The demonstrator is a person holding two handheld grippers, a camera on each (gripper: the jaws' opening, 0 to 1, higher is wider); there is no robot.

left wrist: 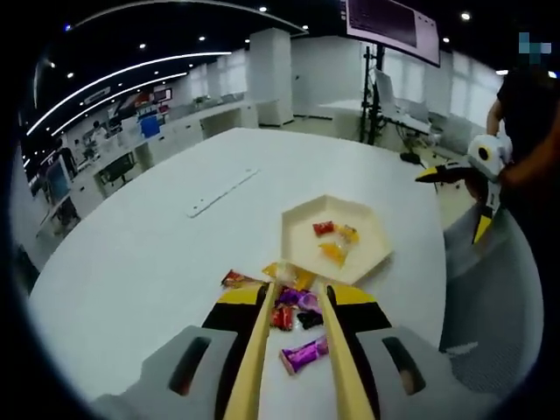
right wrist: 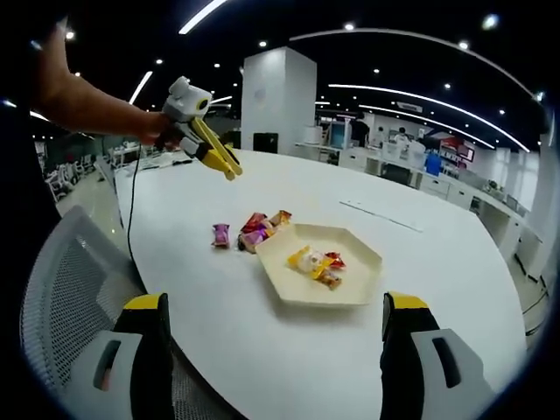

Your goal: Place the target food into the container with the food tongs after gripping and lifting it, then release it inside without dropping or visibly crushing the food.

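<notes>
My left gripper [left wrist: 297, 296] is shut on a pair of pale wooden food tongs [left wrist: 255, 350], whose arms stand slightly apart over a pile of wrapped candies [left wrist: 293, 306] on the white table. A purple candy [left wrist: 304, 354] lies between the tong arms, low in the view. Just beyond the pile sits a cream hexagonal tray [left wrist: 302, 214] holding a few red and yellow candies [left wrist: 335, 242]. In the right gripper view, the left gripper [right wrist: 210, 144] hovers above and left of the candy pile [right wrist: 254, 232] and the tray [right wrist: 359, 293]. My right gripper [right wrist: 276, 308] is open and holds nothing.
The round white table [left wrist: 157, 254] carries a flat white strip [left wrist: 220, 192] farther back. A grey mesh chair [right wrist: 66, 289] stands at the table's near edge. The right gripper [left wrist: 457, 199] is held off the table's right side by a person [left wrist: 529, 131]. Office desks lie beyond.
</notes>
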